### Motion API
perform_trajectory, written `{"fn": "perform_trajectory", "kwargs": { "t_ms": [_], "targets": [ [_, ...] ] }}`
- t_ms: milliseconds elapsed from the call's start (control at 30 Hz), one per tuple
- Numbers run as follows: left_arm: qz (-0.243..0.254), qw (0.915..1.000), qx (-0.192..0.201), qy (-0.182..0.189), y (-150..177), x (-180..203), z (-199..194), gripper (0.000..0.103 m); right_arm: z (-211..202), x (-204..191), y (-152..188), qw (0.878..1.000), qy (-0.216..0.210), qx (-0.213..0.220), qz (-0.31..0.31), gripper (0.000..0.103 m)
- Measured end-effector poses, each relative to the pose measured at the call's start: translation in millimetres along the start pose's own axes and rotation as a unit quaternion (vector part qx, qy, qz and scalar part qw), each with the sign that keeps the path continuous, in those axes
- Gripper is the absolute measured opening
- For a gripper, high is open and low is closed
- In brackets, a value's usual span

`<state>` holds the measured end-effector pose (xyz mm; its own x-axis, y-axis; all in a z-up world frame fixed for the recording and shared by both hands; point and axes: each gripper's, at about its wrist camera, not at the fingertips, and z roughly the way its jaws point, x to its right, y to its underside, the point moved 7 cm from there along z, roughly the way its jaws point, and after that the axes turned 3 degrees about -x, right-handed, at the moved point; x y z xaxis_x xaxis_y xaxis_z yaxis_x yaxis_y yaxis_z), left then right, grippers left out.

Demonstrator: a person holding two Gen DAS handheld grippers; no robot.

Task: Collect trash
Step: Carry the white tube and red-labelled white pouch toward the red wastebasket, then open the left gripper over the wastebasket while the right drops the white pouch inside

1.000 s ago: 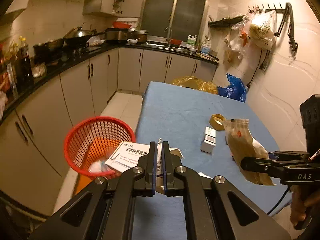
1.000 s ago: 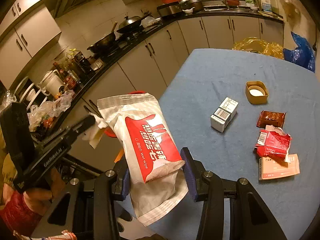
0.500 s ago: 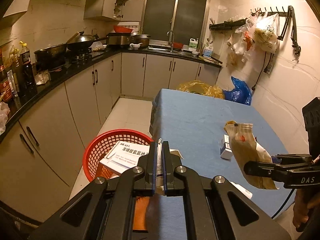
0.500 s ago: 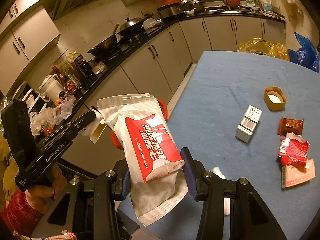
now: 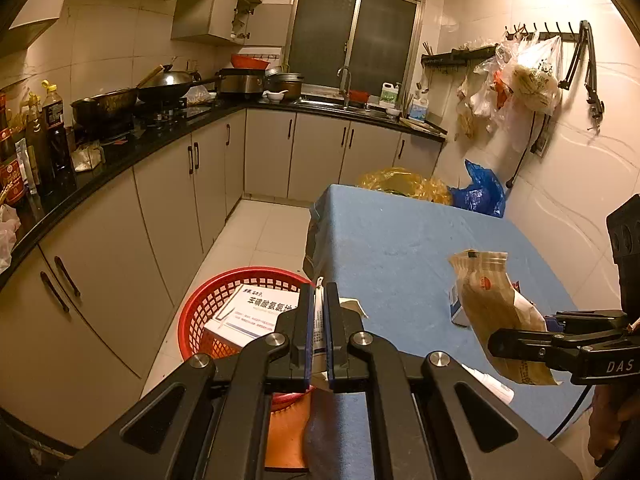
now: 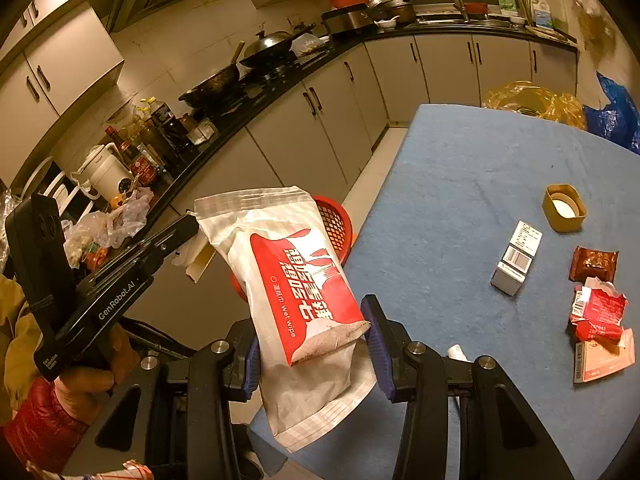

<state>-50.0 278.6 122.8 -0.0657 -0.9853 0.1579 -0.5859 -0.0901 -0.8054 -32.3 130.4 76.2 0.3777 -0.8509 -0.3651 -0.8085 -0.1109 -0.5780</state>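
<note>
Trash is split between both hands and the worktop: the left gripper (image 5: 316, 334) has its jaws pressed tight on a flattened white carton (image 5: 256, 312), which hangs over the rim of the red basket (image 5: 200, 312) on the floor beside the worktop (image 5: 392, 240), while the right gripper (image 6: 312, 344) has its jaws about half open and clamped across the lower part of a red and white wet-wipe pack (image 6: 288, 280), held in the air above the worktop's near edge, short of the basket. The pack is soft and gripped low, so I judge it could sag or slide out and land on the floor instead of in the basket. The carton is wide and caught only by one thin edge; released too near the rim, it could catch there and tip out. Further along the worktop a small grey box (image 6: 516, 258), a brown sachet (image 6: 592, 264), a torn red wrapper (image 6: 598, 312), a pink packet (image 6: 604, 356) and a yellow lid (image 6: 564, 208) still wait to be collected. Compared with a second ago, both hands have shifted sideways toward the basket: it now sits nearer the middle of the left wrist view, more of the floor shows, and the grips are unchanged.
</note>
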Motion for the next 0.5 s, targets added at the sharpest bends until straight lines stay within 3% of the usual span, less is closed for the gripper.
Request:
{"fn": "perform_trajectory", "kwargs": {
  "t_ms": [267, 500],
  "targets": [
    [-0.003, 1.0000, 0.001, 0.002, -1.3, -3.1, 1.1, 0.004, 9.6, -8.1, -19.7, 1.000, -0.010, -0.001, 0.005, 0.048],
    [-0.025, 0.9995, -0.019, 0.011, -5.7, -21.5, 27.4, 0.004, 41.4, -15.7, -48.0, 0.999, -0.035, -0.019, 0.026, 0.048]
  ]
}}
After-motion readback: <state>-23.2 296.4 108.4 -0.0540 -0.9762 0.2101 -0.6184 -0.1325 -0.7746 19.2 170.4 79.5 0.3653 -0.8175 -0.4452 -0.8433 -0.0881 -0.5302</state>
